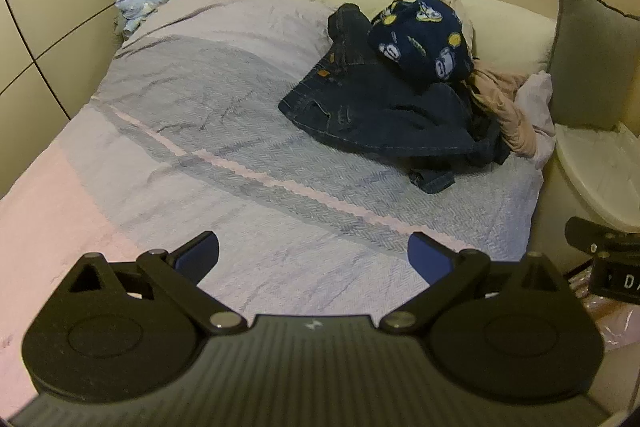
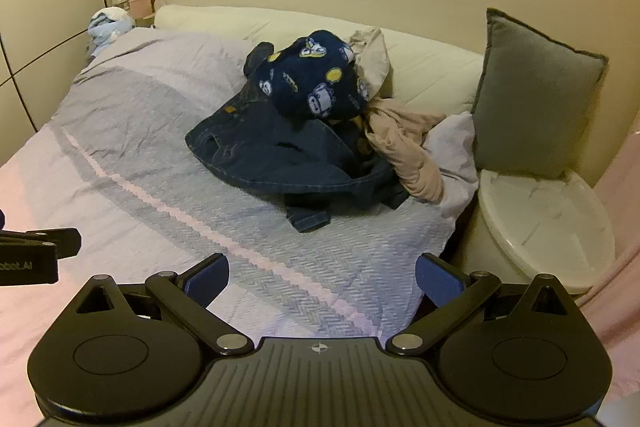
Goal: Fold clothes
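Both grippers, left [image 1: 313,253] and right [image 2: 322,275], gape wide, holding nothing, above the bed [image 1: 180,155]. Jeans [image 1: 384,115] lie far right, a patterned garment [image 1: 424,41] atop them.

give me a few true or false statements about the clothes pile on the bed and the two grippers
1. The left gripper holds the dark jeans. False: it is open and empty, short of the pile.
2. The navy cartoon-print garment sits on top of the jeans. True.
3. The right gripper is open. True.
4. The grey cushion lies flat on the bedspread. False: it stands upright beside the bed, behind the white round table.
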The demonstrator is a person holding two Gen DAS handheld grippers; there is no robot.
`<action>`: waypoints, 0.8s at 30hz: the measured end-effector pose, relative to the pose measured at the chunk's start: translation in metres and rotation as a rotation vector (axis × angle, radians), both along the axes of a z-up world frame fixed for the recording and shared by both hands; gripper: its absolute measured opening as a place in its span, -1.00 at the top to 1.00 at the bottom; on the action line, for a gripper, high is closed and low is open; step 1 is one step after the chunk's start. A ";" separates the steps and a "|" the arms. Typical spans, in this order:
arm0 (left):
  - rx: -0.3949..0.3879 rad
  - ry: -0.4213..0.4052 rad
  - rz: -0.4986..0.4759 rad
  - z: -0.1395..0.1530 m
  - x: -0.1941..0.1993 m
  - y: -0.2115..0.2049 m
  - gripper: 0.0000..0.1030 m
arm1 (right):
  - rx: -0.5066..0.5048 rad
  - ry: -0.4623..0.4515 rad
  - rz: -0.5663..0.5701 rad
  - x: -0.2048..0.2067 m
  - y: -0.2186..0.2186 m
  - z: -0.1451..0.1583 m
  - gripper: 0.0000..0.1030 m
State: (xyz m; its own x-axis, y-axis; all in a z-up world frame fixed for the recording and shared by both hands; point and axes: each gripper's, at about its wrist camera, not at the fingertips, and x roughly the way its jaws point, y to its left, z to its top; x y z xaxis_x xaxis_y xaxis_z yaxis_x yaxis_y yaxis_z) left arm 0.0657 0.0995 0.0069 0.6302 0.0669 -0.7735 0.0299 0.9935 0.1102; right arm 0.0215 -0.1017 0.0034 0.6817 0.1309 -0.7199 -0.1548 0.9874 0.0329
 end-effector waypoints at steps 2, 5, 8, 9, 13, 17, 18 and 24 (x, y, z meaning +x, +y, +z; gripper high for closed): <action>-0.007 0.015 -0.003 -0.004 0.006 -0.001 -0.88 | 0.007 0.005 0.003 0.006 -0.002 -0.004 -0.99; -0.016 0.038 -0.003 -0.015 0.017 -0.001 -0.80 | 0.020 0.011 -0.006 0.014 -0.008 -0.010 -0.99; 0.003 0.060 0.022 -0.027 0.031 -0.002 -0.78 | 0.041 -0.010 -0.046 0.025 -0.019 -0.020 -0.99; 0.009 0.068 0.030 -0.032 0.036 -0.002 -0.78 | 0.046 -0.017 -0.059 0.029 -0.023 -0.024 -0.99; -0.018 0.123 0.053 -0.051 0.064 -0.001 -0.78 | 0.061 0.009 -0.062 0.055 -0.036 -0.039 -0.99; -0.057 0.170 0.047 -0.070 0.100 -0.005 -0.66 | 0.116 0.065 -0.038 0.088 -0.050 -0.058 -0.99; -0.072 0.180 0.042 -0.076 0.110 -0.007 -0.61 | 0.136 0.083 -0.036 0.098 -0.054 -0.063 -0.99; -0.171 0.246 0.030 -0.116 0.176 -0.011 -0.57 | 0.187 0.165 -0.054 0.157 -0.075 -0.096 -0.99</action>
